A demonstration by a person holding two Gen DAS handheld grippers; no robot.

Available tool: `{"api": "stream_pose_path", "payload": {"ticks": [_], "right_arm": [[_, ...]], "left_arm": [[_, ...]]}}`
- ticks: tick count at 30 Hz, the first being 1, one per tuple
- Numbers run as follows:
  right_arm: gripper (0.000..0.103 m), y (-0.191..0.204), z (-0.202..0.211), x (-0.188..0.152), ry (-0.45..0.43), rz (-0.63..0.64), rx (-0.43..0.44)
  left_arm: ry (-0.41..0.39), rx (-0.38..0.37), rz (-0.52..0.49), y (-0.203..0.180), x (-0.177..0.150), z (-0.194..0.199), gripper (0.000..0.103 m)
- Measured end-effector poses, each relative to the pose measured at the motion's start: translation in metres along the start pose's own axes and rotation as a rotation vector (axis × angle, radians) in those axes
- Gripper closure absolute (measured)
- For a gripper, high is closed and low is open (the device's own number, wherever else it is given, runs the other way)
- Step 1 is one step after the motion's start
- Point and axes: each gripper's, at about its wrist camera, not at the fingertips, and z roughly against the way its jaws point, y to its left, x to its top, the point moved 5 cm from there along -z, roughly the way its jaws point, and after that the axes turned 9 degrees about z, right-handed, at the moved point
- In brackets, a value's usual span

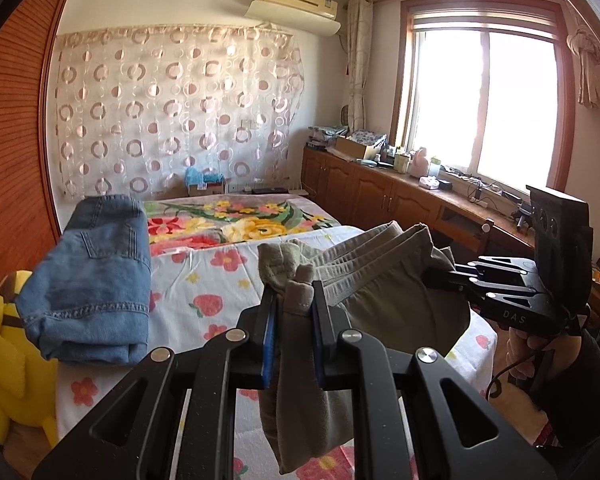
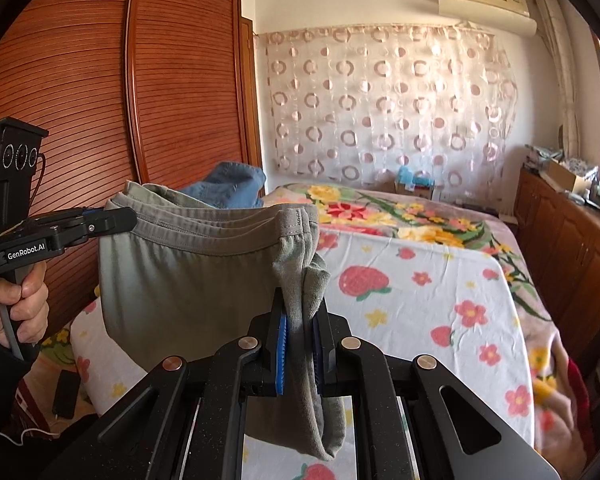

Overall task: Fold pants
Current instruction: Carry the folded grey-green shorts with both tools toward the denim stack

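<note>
Here the bed (image 1: 228,280), spread with a strawberry-and-flower sheet, is the largest thing in reach and the natural place for the work, so the fold wants to be laid on its bare middle and not over the folded jeans (image 1: 96,280) resting near its left edge. The pants (image 2: 188,280), grey-green and apparently doubled already, hang in the air above the bed, stretched by their top edge between the 2 tools. The left gripper (image 1: 294,300) has its jaws clamped on a bunched corner of the pants, and the right gripper (image 2: 302,320) has its jaws clamped on the opposite corner, cloth trailing down past each set of fingers. To do this step well, I judge both hands should keep the top edge taut and level, lower together so the hanging end touches the sheet first, then draw the top over it so the layers land square. Uneven height would likely skew the fold, and slack between the grips would let the middle sag and wrinkle. Neither grip should open before the cloth lies flat and supported.
</note>
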Motion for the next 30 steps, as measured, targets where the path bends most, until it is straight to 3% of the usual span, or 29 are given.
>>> {"api": "stream_pose_path", "payload": {"ticks": [13,30], "right_arm": [[0.093,-0.003,-0.031,0.013,-0.005,0.047,0.016],[0.093,-0.015,-0.097,0.064,-0.007,0.173,0.052]], "left_arm": [[-0.013,0.029,0.007,0.018,0.009,-0.007,0.087],[-0.049,0.091,0.026,0.058,0.042,-0.025,0.087]]}}
